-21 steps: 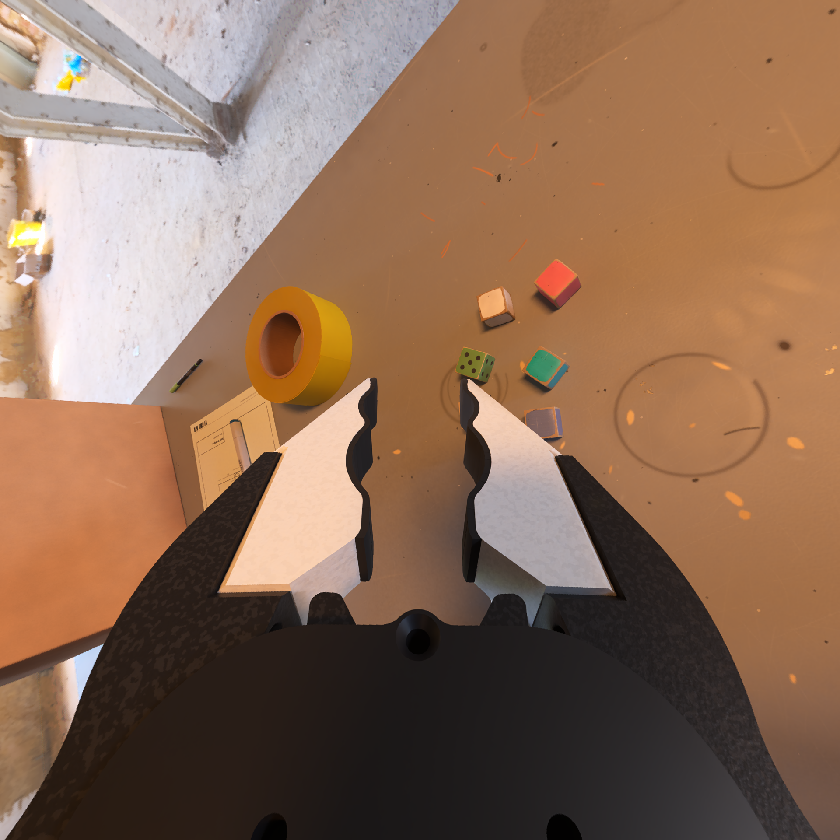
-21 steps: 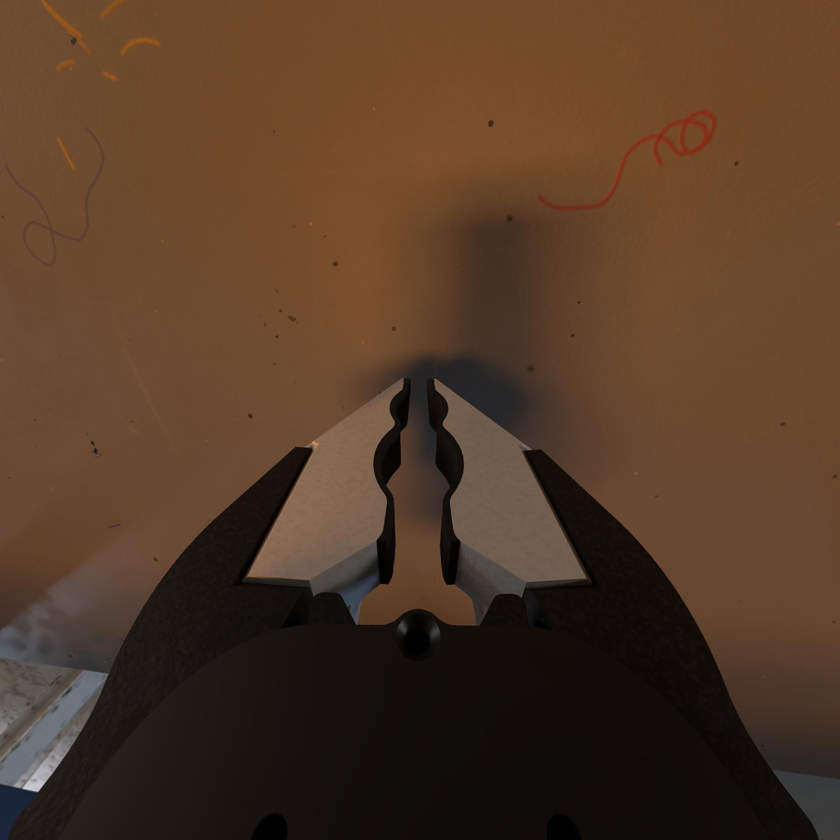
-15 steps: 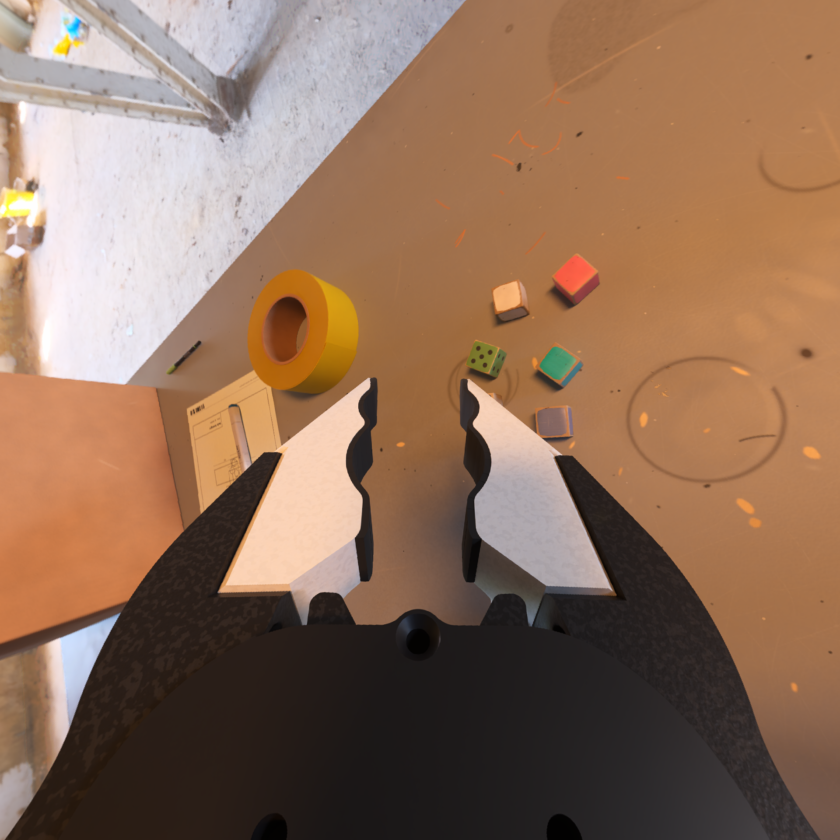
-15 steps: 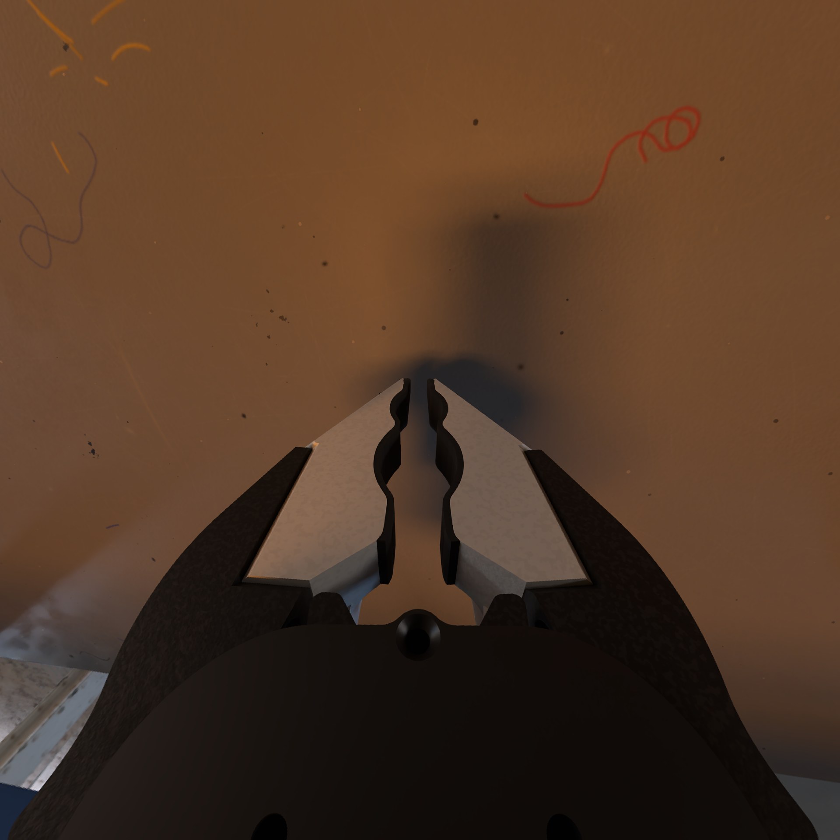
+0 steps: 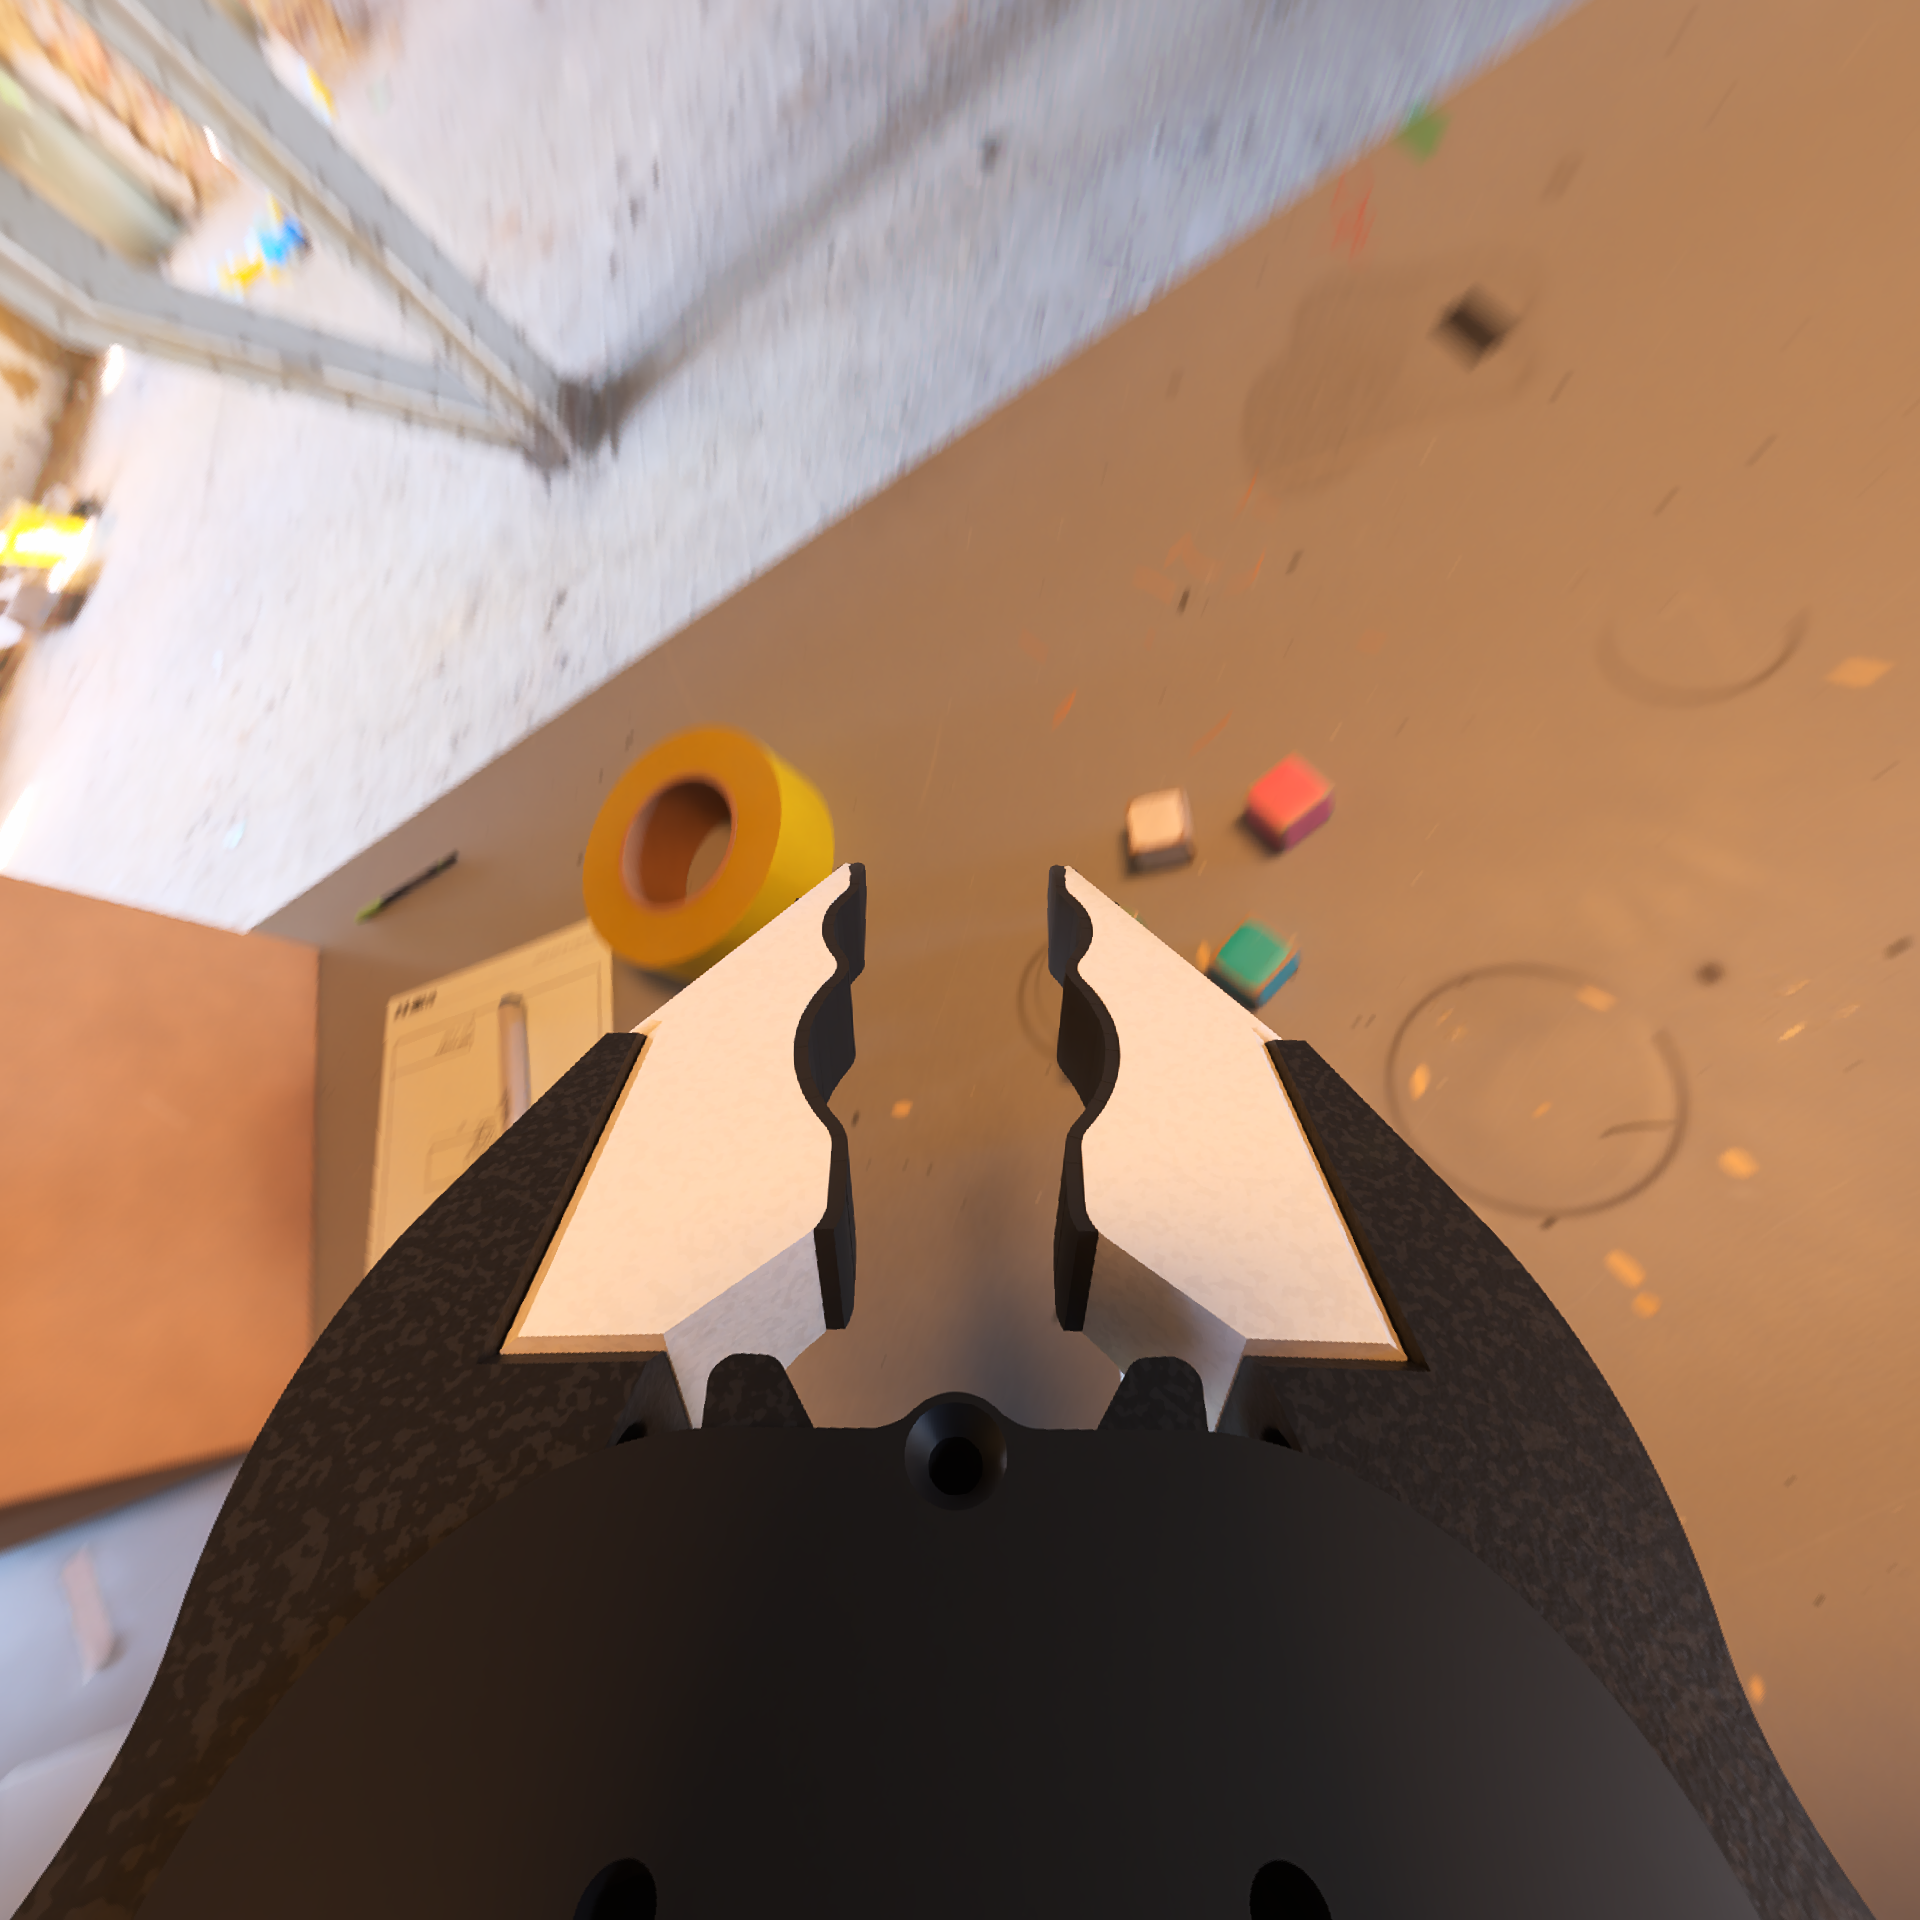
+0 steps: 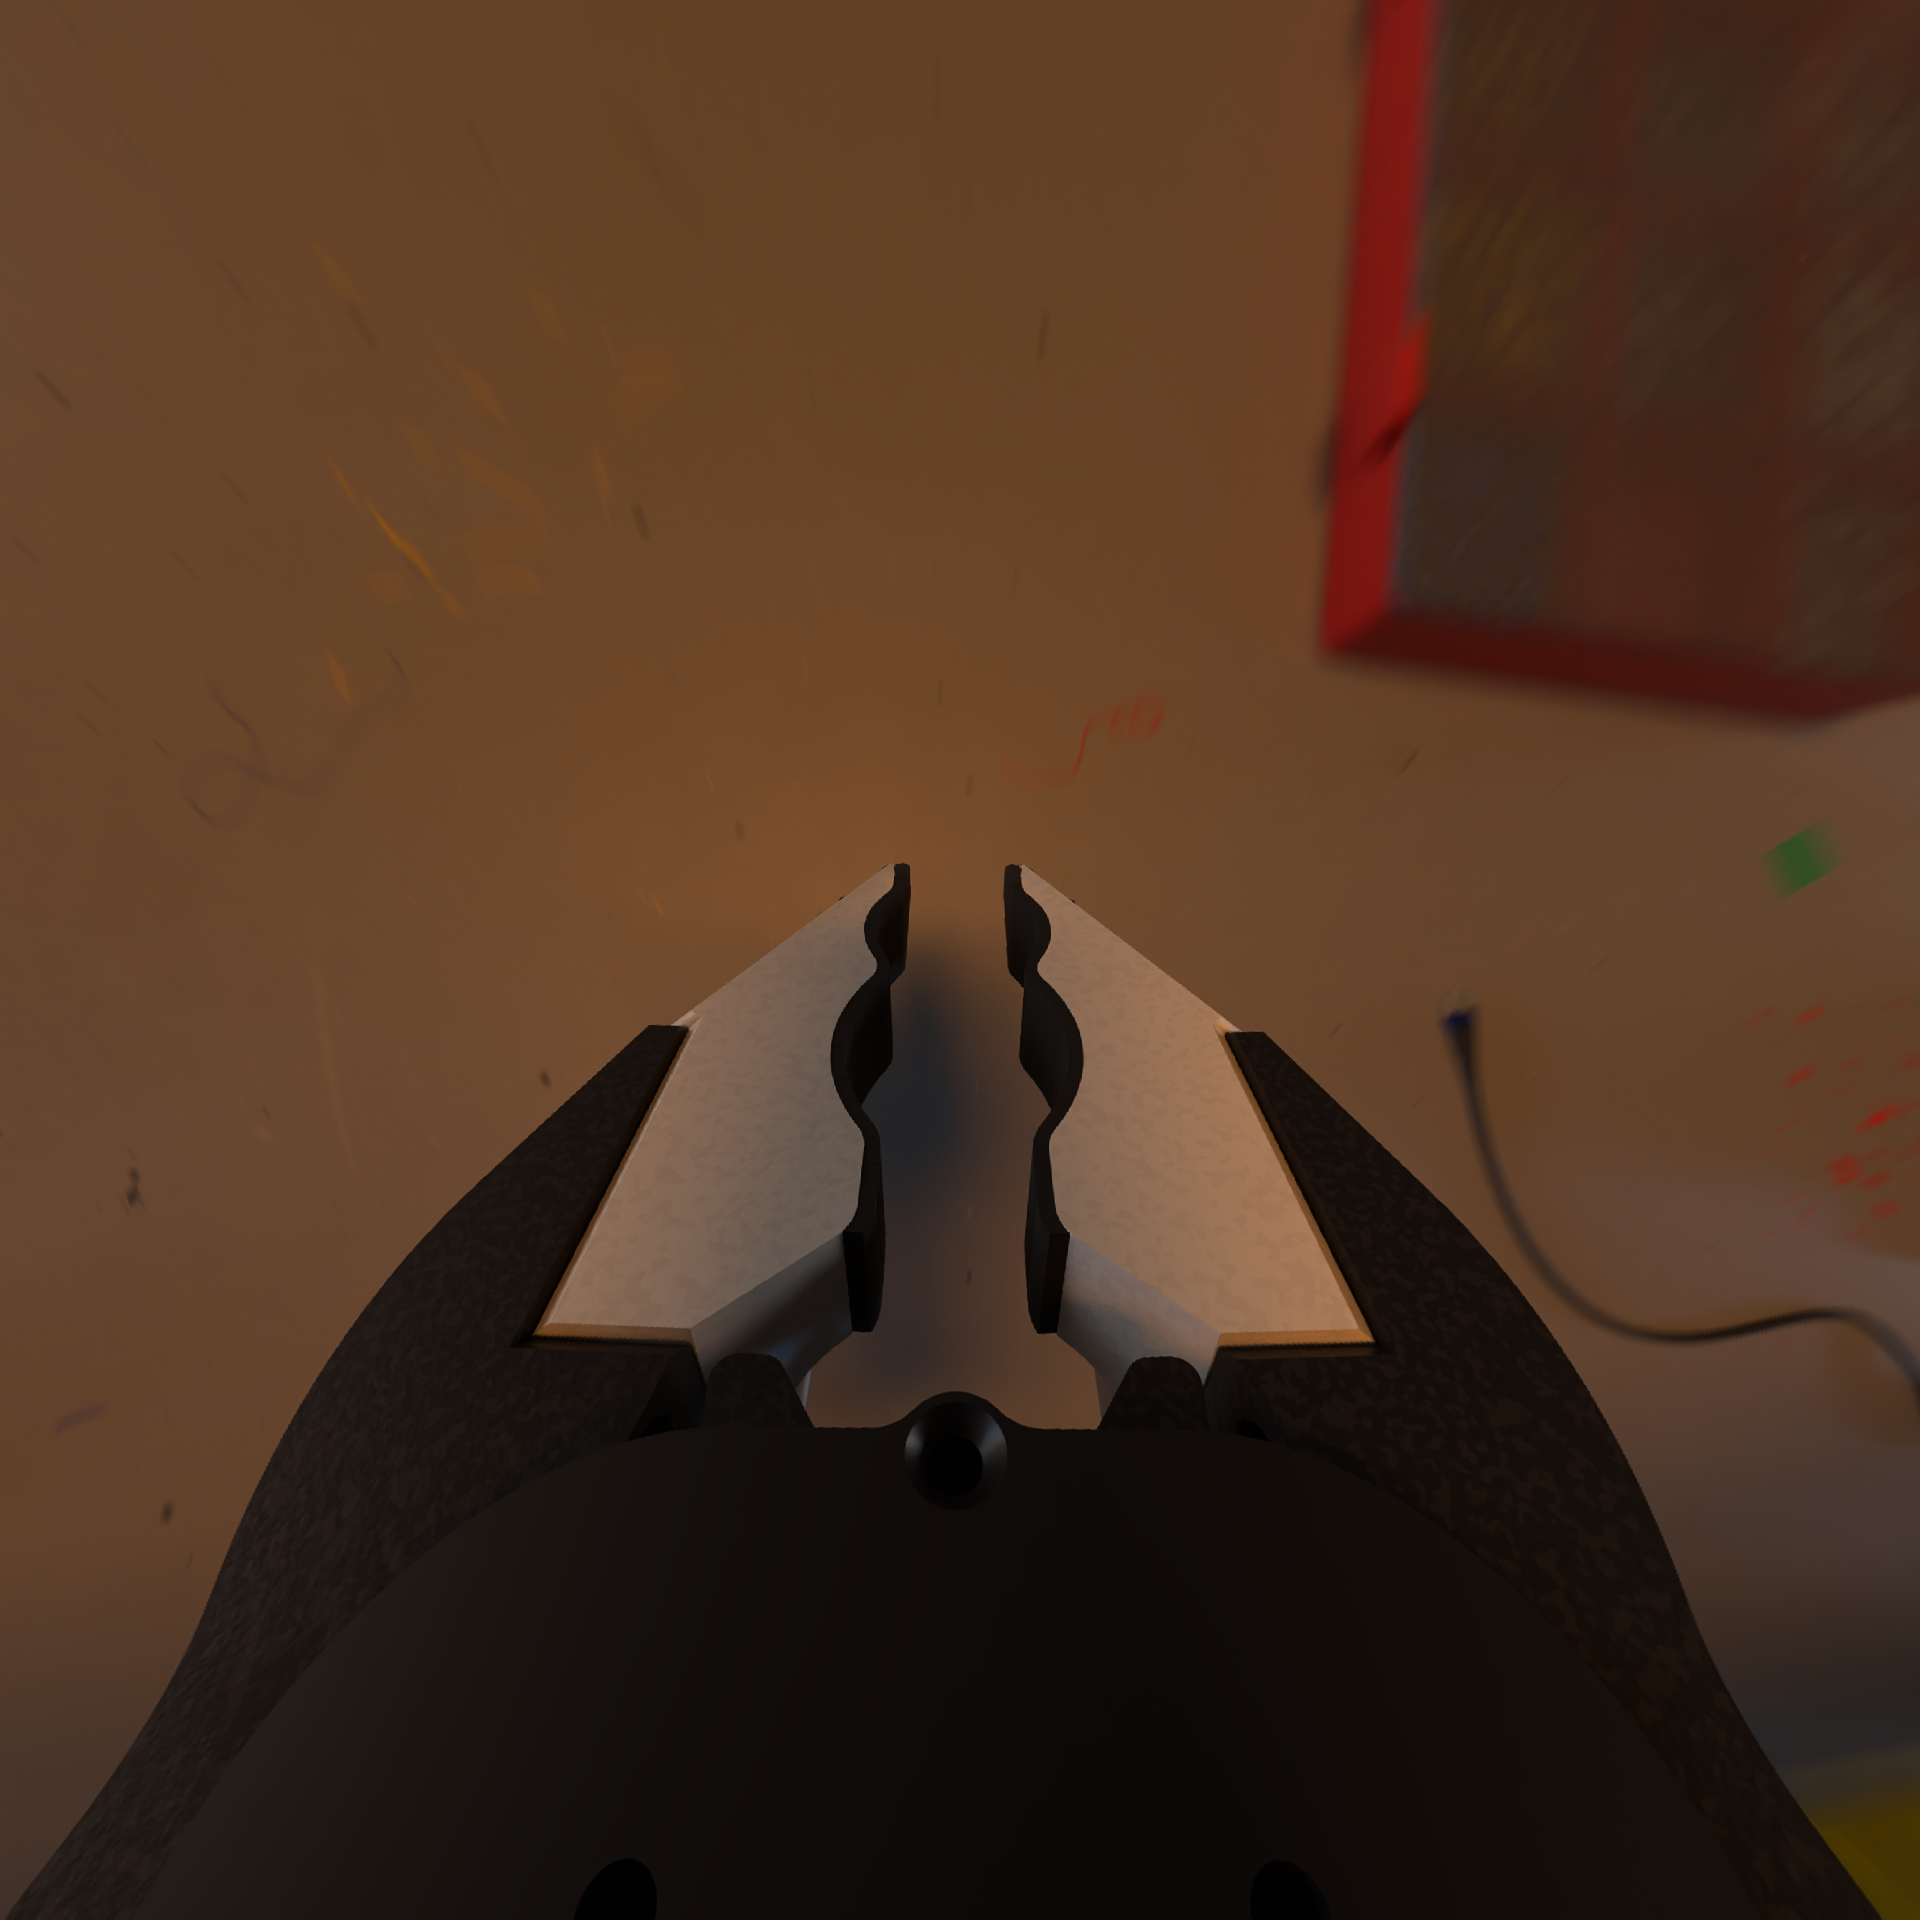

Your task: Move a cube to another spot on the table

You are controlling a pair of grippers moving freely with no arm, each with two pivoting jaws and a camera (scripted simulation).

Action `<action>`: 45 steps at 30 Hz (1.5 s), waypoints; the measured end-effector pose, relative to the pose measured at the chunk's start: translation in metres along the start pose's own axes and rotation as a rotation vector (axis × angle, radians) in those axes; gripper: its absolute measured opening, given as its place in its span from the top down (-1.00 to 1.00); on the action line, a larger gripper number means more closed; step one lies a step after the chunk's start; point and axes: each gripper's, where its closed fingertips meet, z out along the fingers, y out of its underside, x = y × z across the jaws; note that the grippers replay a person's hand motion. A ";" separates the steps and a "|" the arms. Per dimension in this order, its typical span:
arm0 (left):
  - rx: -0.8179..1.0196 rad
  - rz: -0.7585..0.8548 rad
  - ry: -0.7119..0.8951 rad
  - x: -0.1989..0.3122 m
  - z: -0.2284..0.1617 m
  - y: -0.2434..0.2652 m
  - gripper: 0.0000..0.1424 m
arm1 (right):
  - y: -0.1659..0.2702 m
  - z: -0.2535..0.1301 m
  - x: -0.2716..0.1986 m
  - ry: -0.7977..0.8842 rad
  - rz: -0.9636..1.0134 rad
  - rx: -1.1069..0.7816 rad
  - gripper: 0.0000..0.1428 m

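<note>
My left gripper (image 5: 954,873) hangs spread and empty over the brown counter (image 5: 1558,1455). Just past its right finger sits a teal cube (image 5: 1252,958); a white cube (image 5: 1158,826) and red cube (image 5: 1288,800) lie farther off, a yellow tape roll (image 5: 707,844) to the left. My right gripper (image 6: 956,871), partly parted, holds nothing; a red-framed board (image 6: 1371,416) lies beyond.
</note>
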 end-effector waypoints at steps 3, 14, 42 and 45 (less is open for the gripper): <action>0.221 -0.072 0.075 0.003 -0.026 -0.029 0.48 | -0.055 -0.070 -0.012 0.045 -0.031 0.407 0.67; 0.148 0.124 0.231 0.044 0.016 -0.007 0.22 | -0.093 -0.176 -0.120 -0.482 -0.144 1.059 0.02; -0.970 -0.193 0.361 0.116 0.106 0.152 0.40 | -0.091 -0.154 -0.201 -0.393 -0.515 0.975 0.48; -0.972 -0.171 0.359 0.117 0.108 0.152 0.46 | -0.091 -0.150 -0.202 -0.380 -0.528 0.957 0.48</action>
